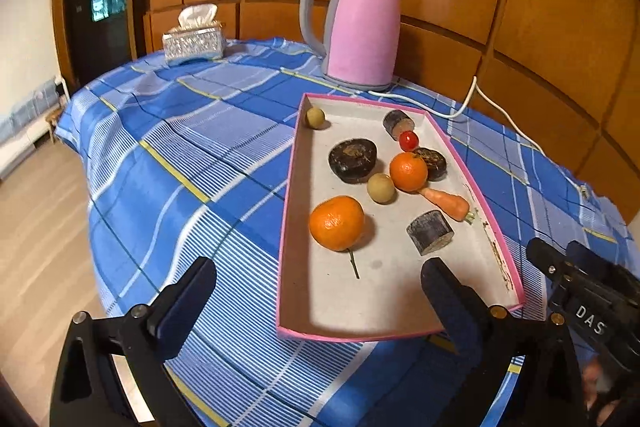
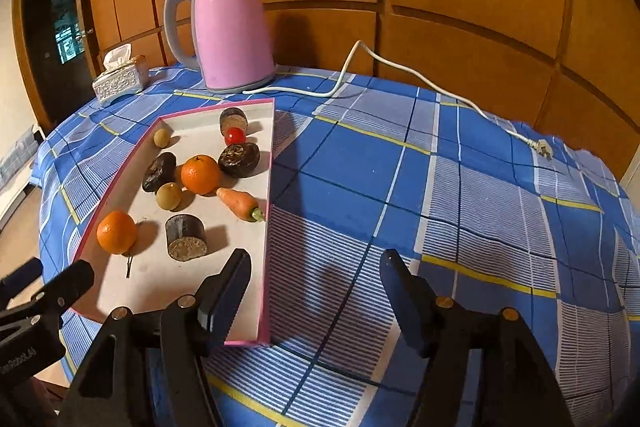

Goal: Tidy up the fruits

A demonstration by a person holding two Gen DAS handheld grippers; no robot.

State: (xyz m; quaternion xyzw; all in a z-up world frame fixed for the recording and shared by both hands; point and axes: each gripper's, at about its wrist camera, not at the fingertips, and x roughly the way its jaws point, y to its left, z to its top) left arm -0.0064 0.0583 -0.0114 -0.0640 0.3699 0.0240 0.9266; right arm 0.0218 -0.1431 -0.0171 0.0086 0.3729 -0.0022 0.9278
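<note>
A pink-rimmed tray [image 1: 289, 211] with a white floor lies on the blue checked tablecloth. It holds two oranges [image 1: 337, 223] [image 1: 408, 171], a small carrot [image 1: 446, 203], a cherry tomato [image 1: 409, 141], two tan round fruits [image 1: 315, 117] [image 1: 381, 188] and several dark brown chunks [image 1: 353, 155]. My left gripper [image 1: 318, 279] is open over the tray's near end, just short of the nearer orange, with nothing held. My right gripper [image 2: 315, 263] is open at the tray's near right corner. The tray wall [image 2: 267, 227] runs between its fingers, untouched.
A pink kettle [image 1: 360, 31] stands behind the tray, its white cord [image 2: 400, 67] and plug [image 2: 544, 149] trailing over the cloth to the right. A tissue box [image 1: 194, 43] sits at the back left. Wooden panels close the back. The table drops to the floor on the left.
</note>
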